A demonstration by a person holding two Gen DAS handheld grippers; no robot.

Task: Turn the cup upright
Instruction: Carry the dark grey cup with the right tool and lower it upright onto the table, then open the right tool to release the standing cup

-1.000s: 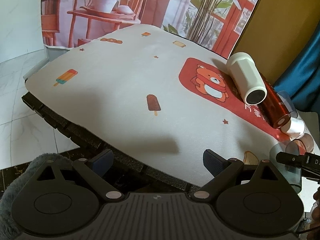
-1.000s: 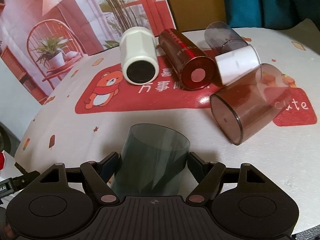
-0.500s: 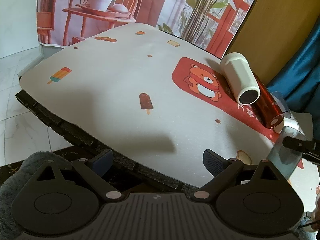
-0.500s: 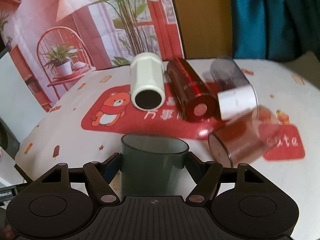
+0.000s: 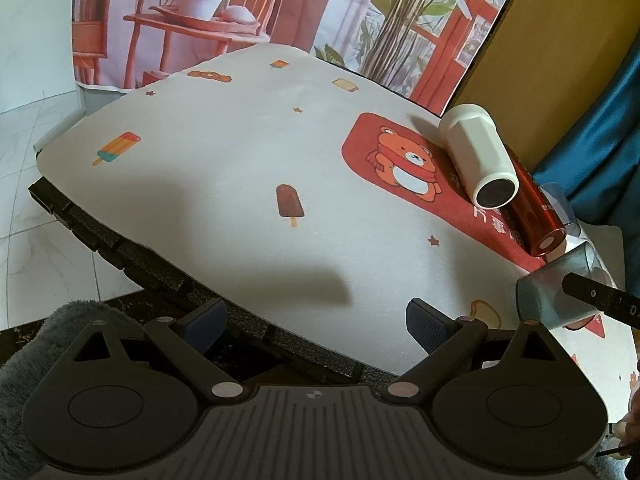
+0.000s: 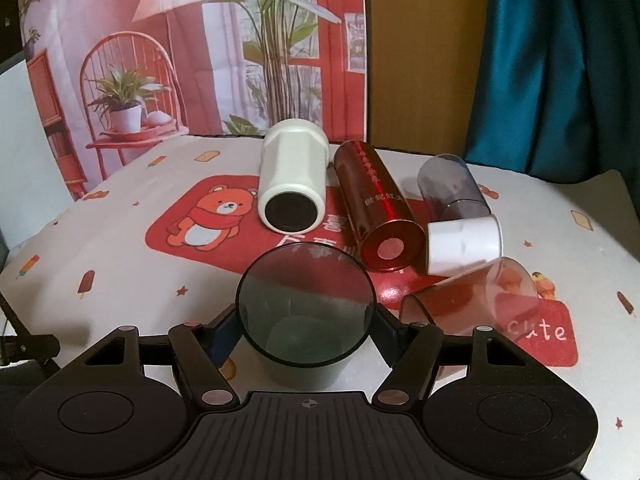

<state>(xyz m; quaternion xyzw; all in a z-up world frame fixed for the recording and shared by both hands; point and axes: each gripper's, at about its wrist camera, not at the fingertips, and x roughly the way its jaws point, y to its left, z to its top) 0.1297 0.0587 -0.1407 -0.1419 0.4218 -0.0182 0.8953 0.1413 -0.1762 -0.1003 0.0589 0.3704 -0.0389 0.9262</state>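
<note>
Low in the frame's centre, the right gripper [image 6: 306,326] clamps the smoky cup [image 6: 306,320], mouth facing the camera; rotate it gently upright before lowering. The left gripper [image 5: 316,316] hangs wide open, empty.

Cup [image 6: 306,316] between right tool [image 6: 306,330] fingers, before four cups lying on table [image 6: 132,256].

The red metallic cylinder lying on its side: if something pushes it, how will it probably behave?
The red metallic cylinder probably rolls sideways easily: it lies on a round wall. The white bottle beside it would likely stop it leftward. Its glossy surface looks slippery to grip.
</note>
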